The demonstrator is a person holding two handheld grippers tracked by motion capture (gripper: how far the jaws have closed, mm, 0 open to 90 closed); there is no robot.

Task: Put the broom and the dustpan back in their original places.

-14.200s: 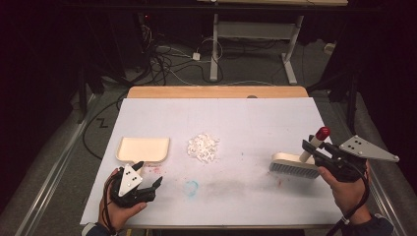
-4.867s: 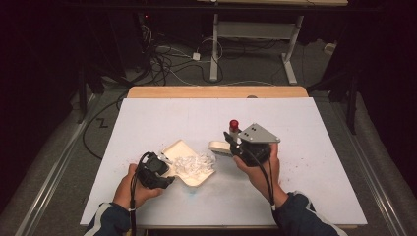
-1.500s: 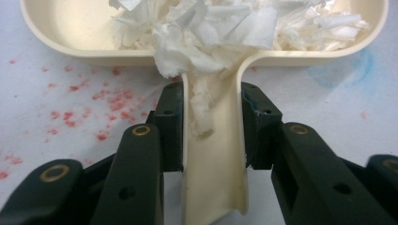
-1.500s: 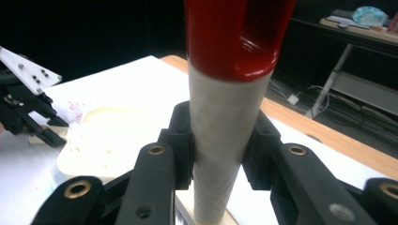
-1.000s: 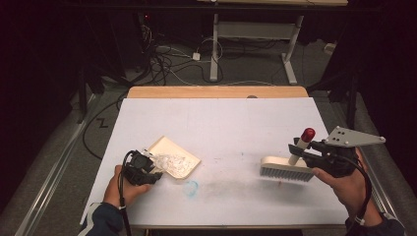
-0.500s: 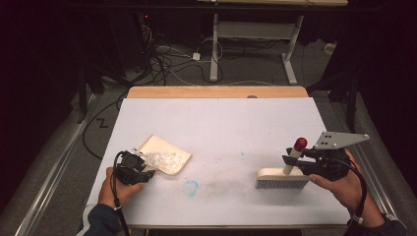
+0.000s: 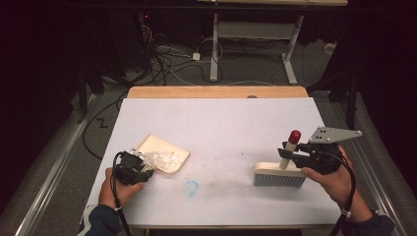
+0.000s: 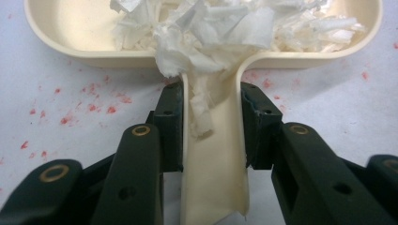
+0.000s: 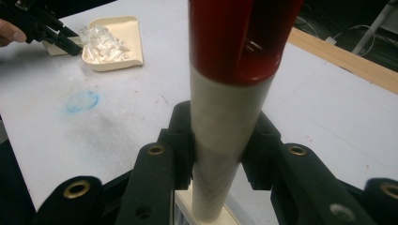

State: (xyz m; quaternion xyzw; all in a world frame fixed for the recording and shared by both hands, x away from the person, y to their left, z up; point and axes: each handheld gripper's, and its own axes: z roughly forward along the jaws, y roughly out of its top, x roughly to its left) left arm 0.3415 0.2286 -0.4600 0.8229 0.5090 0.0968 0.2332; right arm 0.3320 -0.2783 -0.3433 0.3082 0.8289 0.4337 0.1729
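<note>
I can't find any words, numbers, brand names or signs to read here. The cream dustpan (image 8: pixel 70 28), the brush (image 7: pixel 279 173) with its red-tipped handle and the white table (image 7: pixel 221 118) all look plain.

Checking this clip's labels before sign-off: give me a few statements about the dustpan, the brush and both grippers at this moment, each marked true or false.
1. The left gripper is clamped on the dustpan's handle. True.
2. The dustpan is empty. False: shredded white paper lies in it.
3. The right gripper holds the brush by its upright handle. True.
4. The brush's handle has a blue tip. False: the tip is red.
5. The brush is over the dustpan. False: it stands apart, at the table's right side.
</note>
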